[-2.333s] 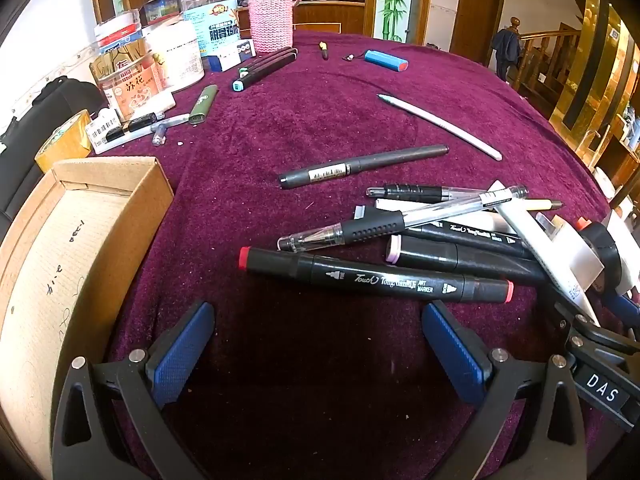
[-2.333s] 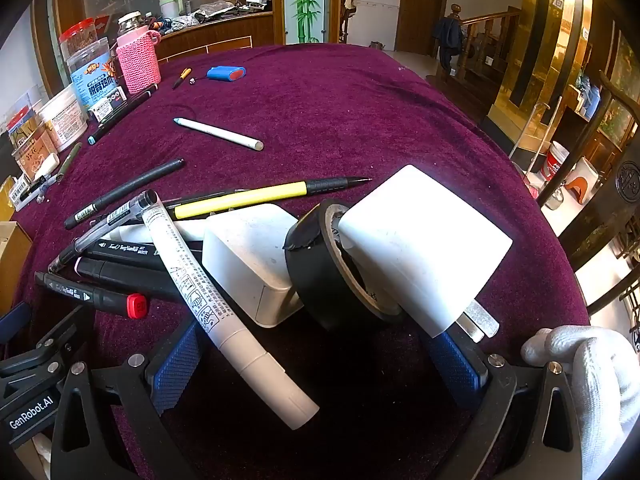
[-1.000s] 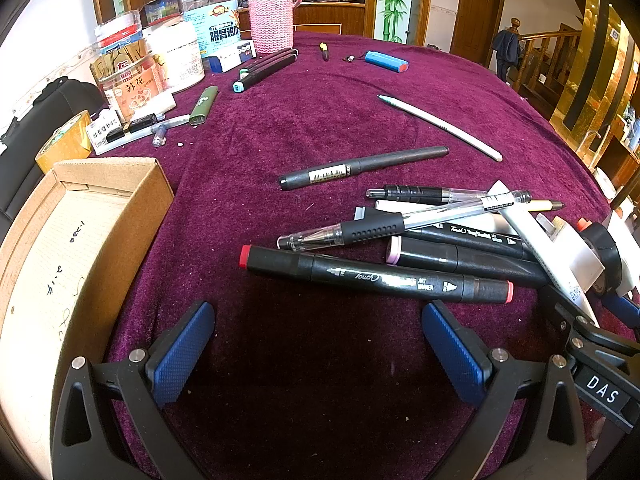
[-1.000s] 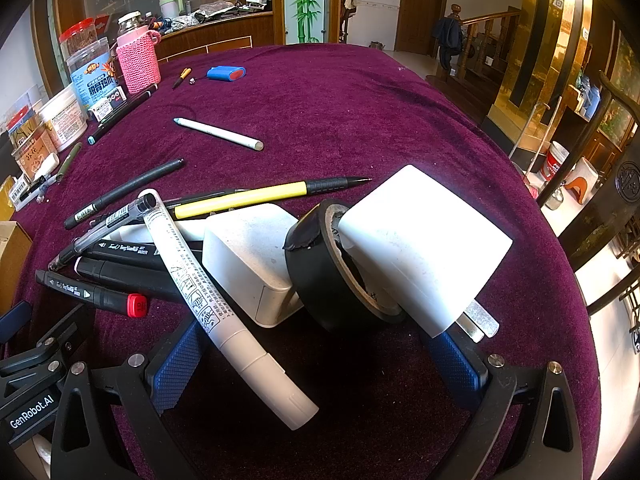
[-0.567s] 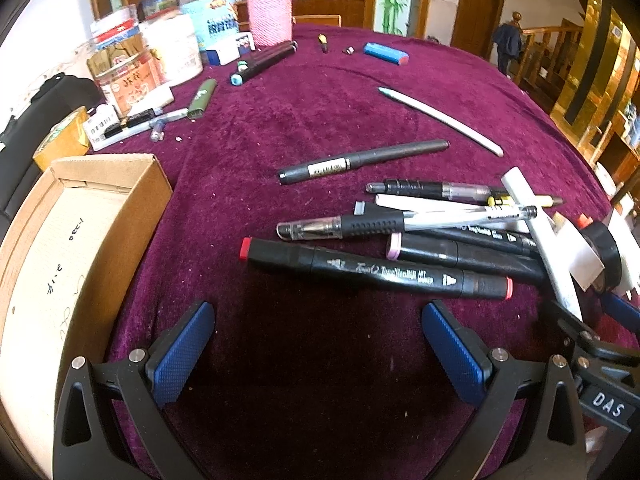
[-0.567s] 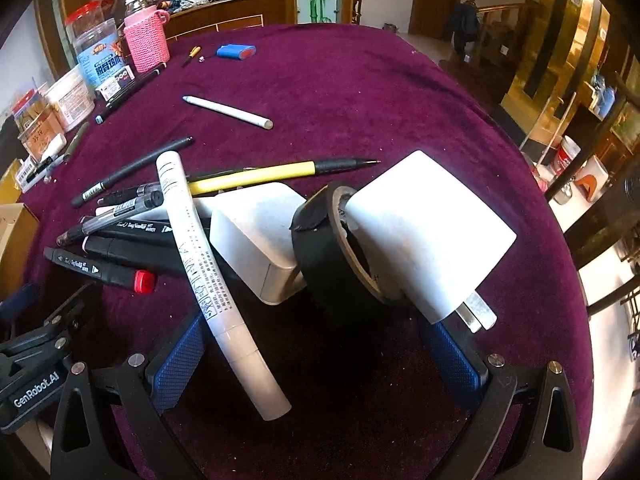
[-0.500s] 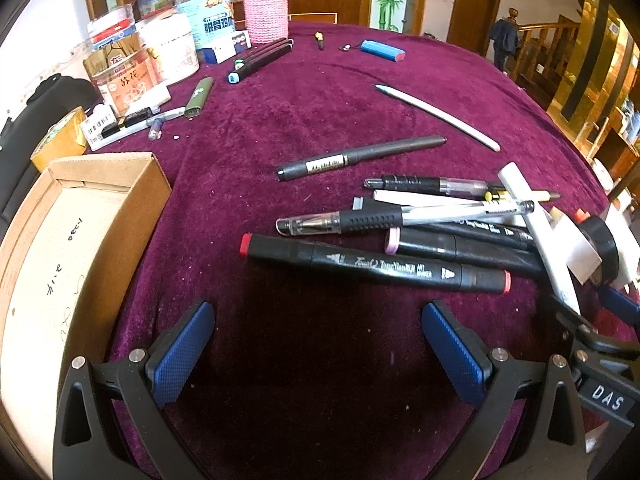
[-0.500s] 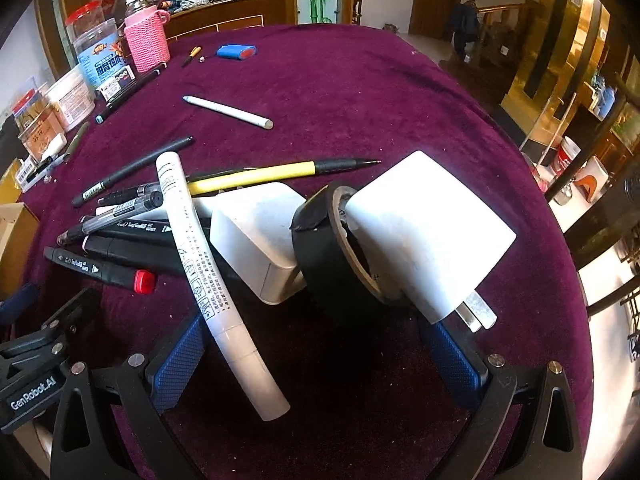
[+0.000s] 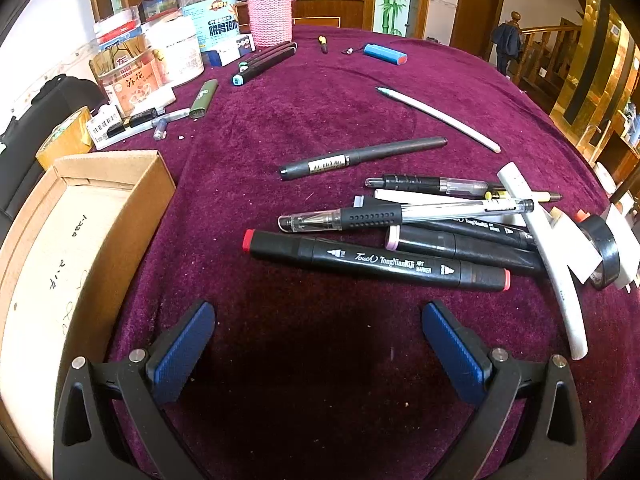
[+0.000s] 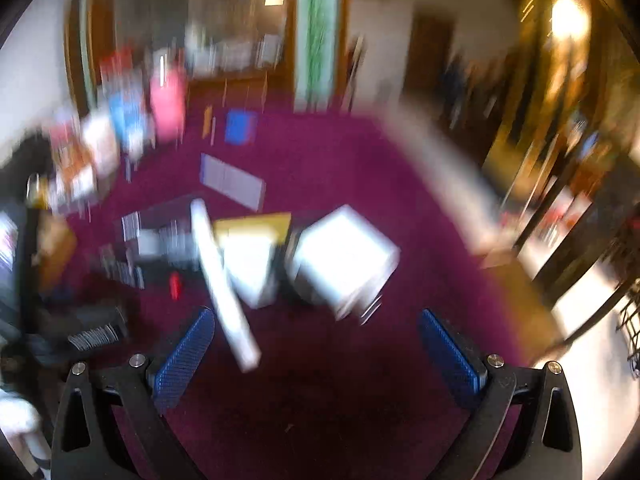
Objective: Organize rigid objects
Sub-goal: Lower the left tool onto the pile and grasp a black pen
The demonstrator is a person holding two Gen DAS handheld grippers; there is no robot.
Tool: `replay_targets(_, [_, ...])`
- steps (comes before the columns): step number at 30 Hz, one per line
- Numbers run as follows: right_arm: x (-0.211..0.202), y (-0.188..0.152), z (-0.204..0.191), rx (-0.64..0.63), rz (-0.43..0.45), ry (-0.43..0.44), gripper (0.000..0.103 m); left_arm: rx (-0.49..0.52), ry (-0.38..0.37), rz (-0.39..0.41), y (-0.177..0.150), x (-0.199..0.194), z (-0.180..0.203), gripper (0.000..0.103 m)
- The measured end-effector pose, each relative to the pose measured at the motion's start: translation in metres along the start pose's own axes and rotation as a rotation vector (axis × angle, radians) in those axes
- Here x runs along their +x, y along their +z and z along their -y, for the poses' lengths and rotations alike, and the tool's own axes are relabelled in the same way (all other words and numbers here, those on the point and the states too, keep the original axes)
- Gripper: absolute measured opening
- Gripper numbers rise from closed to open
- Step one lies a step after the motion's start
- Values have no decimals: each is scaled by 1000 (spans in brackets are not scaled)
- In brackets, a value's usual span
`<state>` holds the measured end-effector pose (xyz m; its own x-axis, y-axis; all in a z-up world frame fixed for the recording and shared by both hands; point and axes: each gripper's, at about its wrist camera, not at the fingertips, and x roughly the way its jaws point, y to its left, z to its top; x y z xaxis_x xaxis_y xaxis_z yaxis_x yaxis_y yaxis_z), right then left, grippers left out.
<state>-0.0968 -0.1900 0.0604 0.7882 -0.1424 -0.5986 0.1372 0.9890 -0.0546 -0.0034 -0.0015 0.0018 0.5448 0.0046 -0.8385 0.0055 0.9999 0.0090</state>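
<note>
Bare cloth [image 9: 320,360] — markers [image 9: 376,262] beyond

Pen pile [image 9: 420,232] sits right of centre on the table [image 9: 320,92], art marker [image 9: 376,262] nearest the camera. Cardboard box [image 9: 72,248] at left edge. Jars [image 9: 160,52] behind the box, far left. Tape roll [image 9: 606,252] right of the pile. Single pen [image 9: 362,158] behind the pile.

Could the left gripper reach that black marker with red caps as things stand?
Probably yes: the left gripper is open, the black marker with red caps lies nearest, and only bare purple cloth lies between.
</note>
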Motion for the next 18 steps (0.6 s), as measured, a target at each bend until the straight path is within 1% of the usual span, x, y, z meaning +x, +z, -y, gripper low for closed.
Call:
replay_targets(1, [-19, 1, 3, 0, 120, -31, 102, -1, 2, 0, 1, 0, -1, 103])
replay_targets(2, [-32, 2, 5, 7, 217, -40, 102, 0, 5, 1, 0, 0, -1, 103])
replay_targets(3, [-36, 4, 7, 16, 270, -22, 102, 1, 6, 1, 0, 0, 0, 103])
replay_targets(6, [0, 31, 1, 0, 102, 18, 102, -5, -5, -1, 0, 0, -4, 103])
replay_targets(7, [6, 38, 2, 18, 99, 13, 102, -6, -6, -2, 0, 1, -4, 103])
replay_targets(9, [5, 56, 1, 46, 181, -18, 102, -7, -8, -2, 0, 1, -4, 103])
replay_targets(11, [-11, 75, 1, 85, 342, -40, 102, -7, -8, -1, 1, 1, -4, 103])
replay_targets(12, [-16, 82, 0, 106, 412, -21, 102, -7, -8, 0, 0, 1, -4, 103])
replay_targets(13, [-14, 88, -2, 122, 469, 20, 102, -9, -8, 2, 1, 1, -4, 103])
replay_targets(14, [-7, 95, -3, 124, 481, 50, 102, -12, -6, 2, 2, 2, -4, 103])
replay_targets(16, [27, 114, -12, 116, 370, 85, 102, -12, 0, -6, 5, 4, -2, 103])
replay_targets(17, [44, 115, -11, 137, 314, 100, 102, -2, -2, -14, 6, 4, -2, 103])
replay_targets(18, [56, 114, -10, 160, 289, 101, 102, 13, -10, -29, 8, 6, -2, 103])
